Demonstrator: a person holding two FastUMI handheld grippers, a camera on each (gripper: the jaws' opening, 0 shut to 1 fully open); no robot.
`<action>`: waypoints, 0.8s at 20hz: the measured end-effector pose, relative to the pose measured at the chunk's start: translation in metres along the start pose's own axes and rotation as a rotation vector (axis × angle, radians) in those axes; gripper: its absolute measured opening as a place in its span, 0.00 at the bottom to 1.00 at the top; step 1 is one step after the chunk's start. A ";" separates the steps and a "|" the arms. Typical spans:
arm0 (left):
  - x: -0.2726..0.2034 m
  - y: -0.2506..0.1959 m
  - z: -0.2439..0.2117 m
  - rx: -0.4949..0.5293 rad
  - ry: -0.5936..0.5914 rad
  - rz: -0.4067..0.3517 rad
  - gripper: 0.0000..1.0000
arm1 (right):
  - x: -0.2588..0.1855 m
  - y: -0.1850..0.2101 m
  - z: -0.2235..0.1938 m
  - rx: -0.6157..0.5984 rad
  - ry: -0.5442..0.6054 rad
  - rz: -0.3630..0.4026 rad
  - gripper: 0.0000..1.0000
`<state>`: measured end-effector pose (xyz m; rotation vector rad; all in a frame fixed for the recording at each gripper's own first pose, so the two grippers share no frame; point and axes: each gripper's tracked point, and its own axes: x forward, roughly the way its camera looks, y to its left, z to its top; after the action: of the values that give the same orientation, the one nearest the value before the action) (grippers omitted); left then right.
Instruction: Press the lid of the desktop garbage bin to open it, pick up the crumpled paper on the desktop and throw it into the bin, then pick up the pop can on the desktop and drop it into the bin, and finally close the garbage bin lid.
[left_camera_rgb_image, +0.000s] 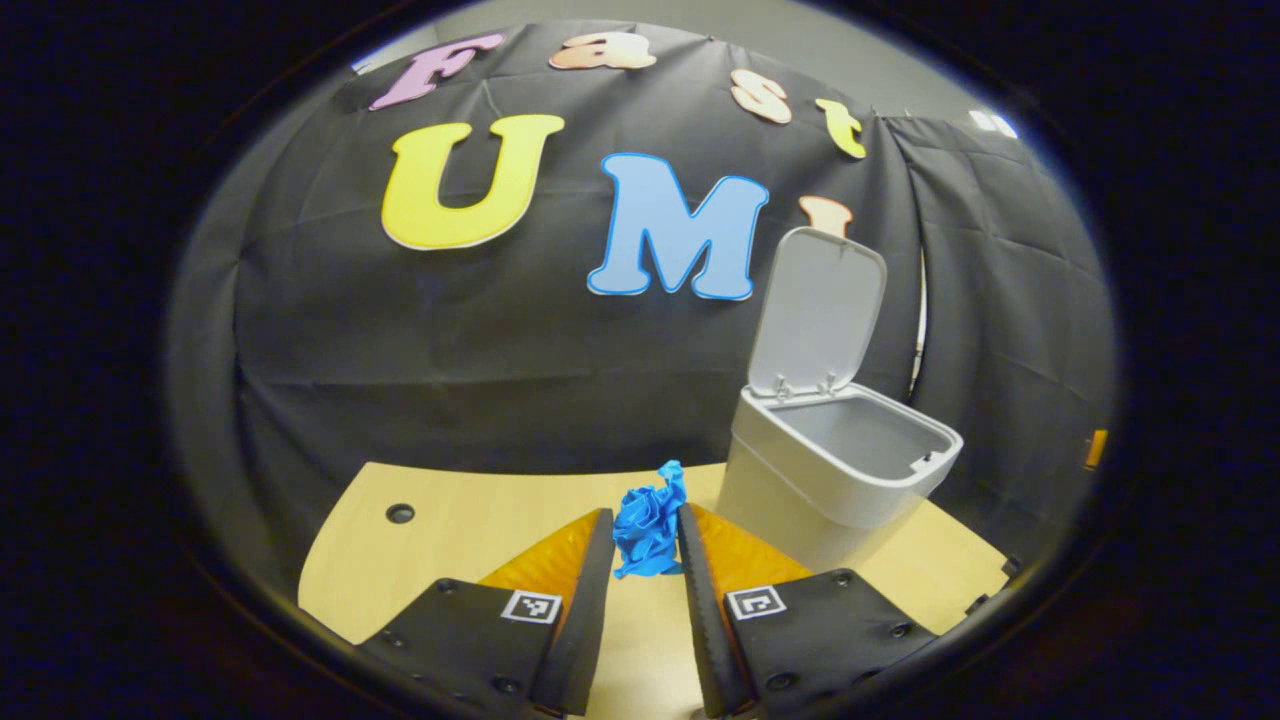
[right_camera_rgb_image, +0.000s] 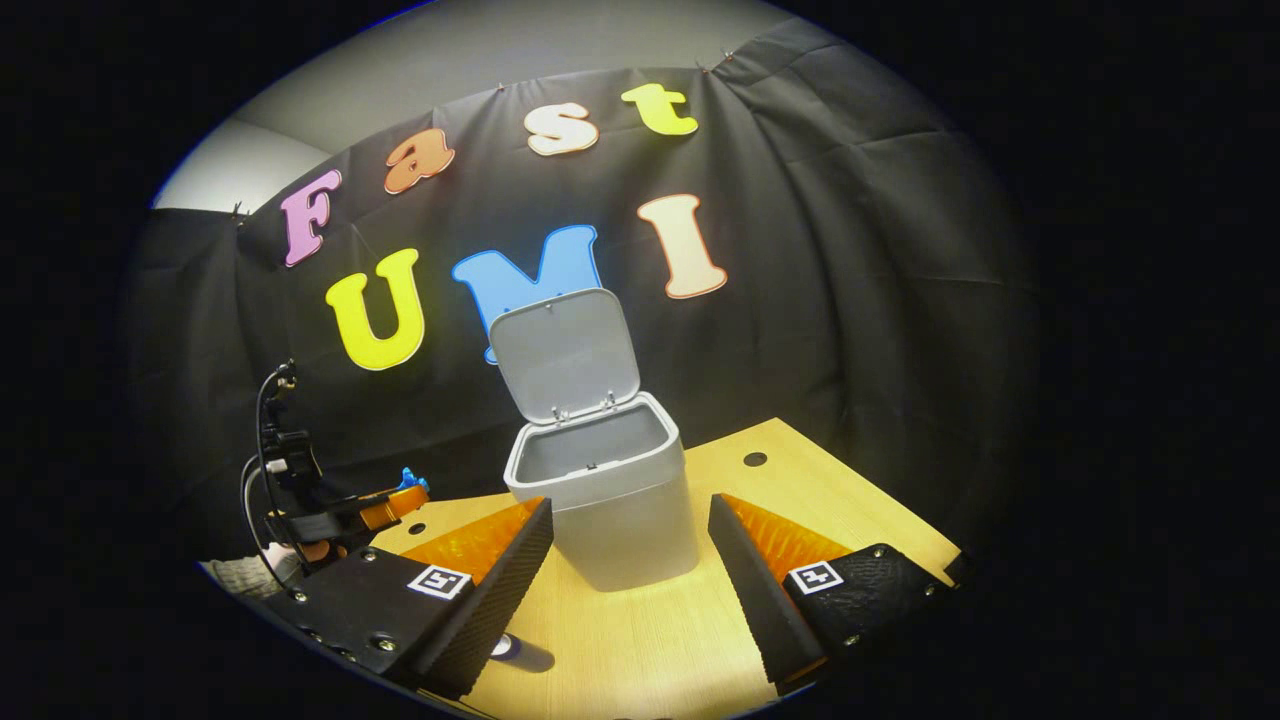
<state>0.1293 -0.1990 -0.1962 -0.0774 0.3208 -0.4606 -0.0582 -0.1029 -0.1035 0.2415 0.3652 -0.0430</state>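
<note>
We find the left tool (left_camera_rgb_image: 647, 535) clenched on the crumpled paper (left_camera_rgb_image: 648, 520), held above the worktop (left_camera_rgb_image: 450, 520) with its long axis upright, just left of the bin (left_camera_rgb_image: 835, 470). The bin stands upright, mouth upward, its lid (left_camera_rgb_image: 818, 312) raised behind. The right tool (right_camera_rgb_image: 630, 540) is released, fingers apart before the bin.

Blue paper (left_camera_rgb_image: 648, 525) – grey bin (right_camera_rgb_image: 610, 500) – pale-wood desktop (right_camera_rgb_image: 640, 640).

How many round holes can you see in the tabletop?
2. One hole near the far-left edge in the left gripper view; one hole right of the garbage bin in the right gripper view. Others may be hidden.
</note>
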 end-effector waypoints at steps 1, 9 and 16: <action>0.005 -0.010 0.008 0.007 -0.008 -0.019 0.46 | -0.003 -0.005 0.001 0.005 -0.003 -0.013 1.00; 0.040 -0.093 0.050 0.091 -0.055 -0.169 0.43 | -0.026 -0.032 -0.005 0.016 -0.024 -0.082 1.00; 0.076 -0.155 0.057 0.156 -0.033 -0.233 0.48 | -0.033 -0.041 -0.013 0.050 -0.030 -0.114 1.00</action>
<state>0.1459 -0.3716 -0.1409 0.0298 0.2439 -0.7132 -0.0972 -0.1393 -0.1124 0.2689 0.3475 -0.1679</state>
